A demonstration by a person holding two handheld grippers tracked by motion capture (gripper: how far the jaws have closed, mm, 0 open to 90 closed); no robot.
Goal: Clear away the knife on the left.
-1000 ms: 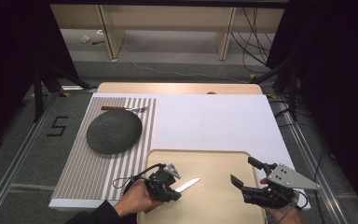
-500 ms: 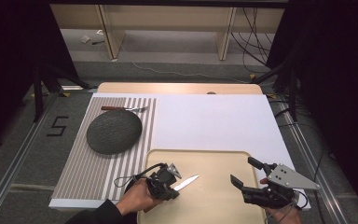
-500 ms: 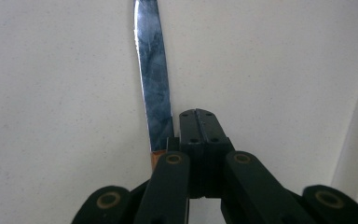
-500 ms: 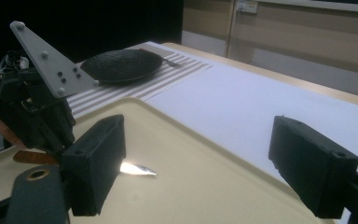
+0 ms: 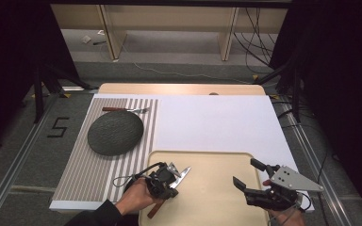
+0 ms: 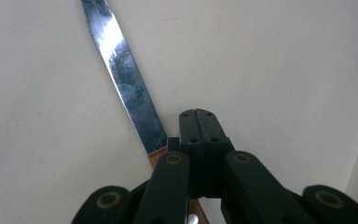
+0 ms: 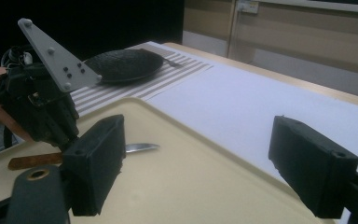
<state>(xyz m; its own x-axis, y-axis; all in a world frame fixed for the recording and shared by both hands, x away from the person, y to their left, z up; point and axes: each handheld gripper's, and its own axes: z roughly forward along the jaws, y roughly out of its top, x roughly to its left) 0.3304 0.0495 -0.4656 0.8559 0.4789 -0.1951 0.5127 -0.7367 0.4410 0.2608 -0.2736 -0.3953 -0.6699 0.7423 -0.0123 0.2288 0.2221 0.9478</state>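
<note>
A: Left hand-held gripper (image 5: pixel 172 175): jaws together, seemingly pinching the knife (image 6: pixel 126 88) near its handle, blade low over the tray (image 5: pixel 207 162).
B: Why?
A: Probably to lift it out. Right hand-held gripper (image 5: pixel 250 176): jaws apart, empty, waiting.

The tray (image 5: pixel 217 162) is pale cream yellow. The knife (image 5: pixel 181 173) has a shiny silver blade and a brown handle. Both grippers, the left gripper (image 5: pixel 162 181) and the right gripper (image 5: pixel 247 176), are black, and the right one has a grey plate on top. The mat (image 5: pixel 82 169) has grey and white stripes. The plate (image 5: pixel 115 133) is dark grey. The sheet (image 5: pixel 217 125) is white. The bench (image 5: pixel 181 88) is light brown wood.
</note>
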